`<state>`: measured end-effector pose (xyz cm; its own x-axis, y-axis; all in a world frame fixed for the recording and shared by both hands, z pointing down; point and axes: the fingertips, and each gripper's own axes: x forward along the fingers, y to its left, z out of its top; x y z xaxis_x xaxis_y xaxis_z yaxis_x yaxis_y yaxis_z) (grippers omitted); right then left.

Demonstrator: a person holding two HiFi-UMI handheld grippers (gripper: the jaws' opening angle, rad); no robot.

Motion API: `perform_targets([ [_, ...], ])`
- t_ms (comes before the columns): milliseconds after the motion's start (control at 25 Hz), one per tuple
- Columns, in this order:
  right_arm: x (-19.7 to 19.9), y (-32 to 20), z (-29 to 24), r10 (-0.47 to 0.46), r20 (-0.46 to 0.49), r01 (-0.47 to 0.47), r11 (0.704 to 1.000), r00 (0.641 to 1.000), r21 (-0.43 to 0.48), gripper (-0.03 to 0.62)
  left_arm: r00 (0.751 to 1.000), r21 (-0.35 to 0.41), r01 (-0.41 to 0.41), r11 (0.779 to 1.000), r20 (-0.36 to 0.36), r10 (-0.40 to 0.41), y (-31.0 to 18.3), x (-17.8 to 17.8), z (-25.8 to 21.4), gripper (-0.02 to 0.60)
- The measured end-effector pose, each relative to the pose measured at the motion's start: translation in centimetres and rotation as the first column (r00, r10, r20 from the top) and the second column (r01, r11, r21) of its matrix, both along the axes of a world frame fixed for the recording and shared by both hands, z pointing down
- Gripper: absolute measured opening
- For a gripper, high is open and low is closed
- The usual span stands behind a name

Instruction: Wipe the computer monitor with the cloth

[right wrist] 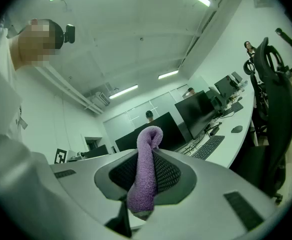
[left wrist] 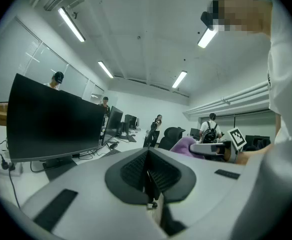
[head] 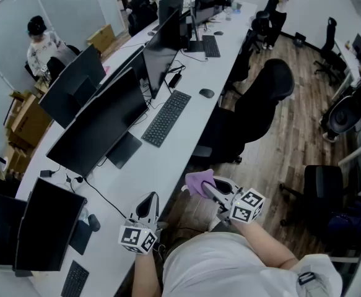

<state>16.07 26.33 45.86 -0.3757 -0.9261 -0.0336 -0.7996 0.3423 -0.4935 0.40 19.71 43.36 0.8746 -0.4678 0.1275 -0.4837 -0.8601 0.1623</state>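
A black computer monitor (head: 100, 122) stands on the long white desk (head: 186, 85), up and to the left of both grippers. The same monitor fills the left of the left gripper view (left wrist: 50, 119). My right gripper (head: 206, 189) is shut on a purple cloth (head: 199, 182), which sticks out past its tips; in its own view the cloth (right wrist: 146, 169) is pinched between the jaws. My left gripper (head: 147, 204) is shut with nothing in it, held low over the desk's front edge. Both grippers are off the monitor.
A keyboard (head: 166, 117) and mouse (head: 207, 93) lie to the right of the monitor. Another dark monitor (head: 44, 228) stands nearer at the left. A black office chair (head: 254, 110) sits by the desk's right side. People sit and stand in the background.
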Motion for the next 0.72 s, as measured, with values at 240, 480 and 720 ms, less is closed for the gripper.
perform_targets([
  [240, 3.4, 1.2, 0.8, -0.005, -0.005, 0.005, 1.0, 1.0, -0.009, 0.08, 1.0, -0.008, 0.01, 1.0, 0.013, -0.009, 0.5, 3.1, 0.6, 0.0],
  [480, 6.7, 2.3, 2.1, -0.019, -0.005, 0.018, 0.999, 1.0, -0.039, 0.083, 0.995, 0.009, 0.074, 0.997, 0.067, -0.075, -0.3, 5.7, 1.6, 0.0],
  [720, 8.5, 1.0, 3.7, -0.017, -0.01, 0.016, 0.997, 1.0, -0.075, 0.084, 0.99, -0.001, 0.092, 0.996, 0.108, -0.092, -1.0, 7.0, 2.5, 0.0],
])
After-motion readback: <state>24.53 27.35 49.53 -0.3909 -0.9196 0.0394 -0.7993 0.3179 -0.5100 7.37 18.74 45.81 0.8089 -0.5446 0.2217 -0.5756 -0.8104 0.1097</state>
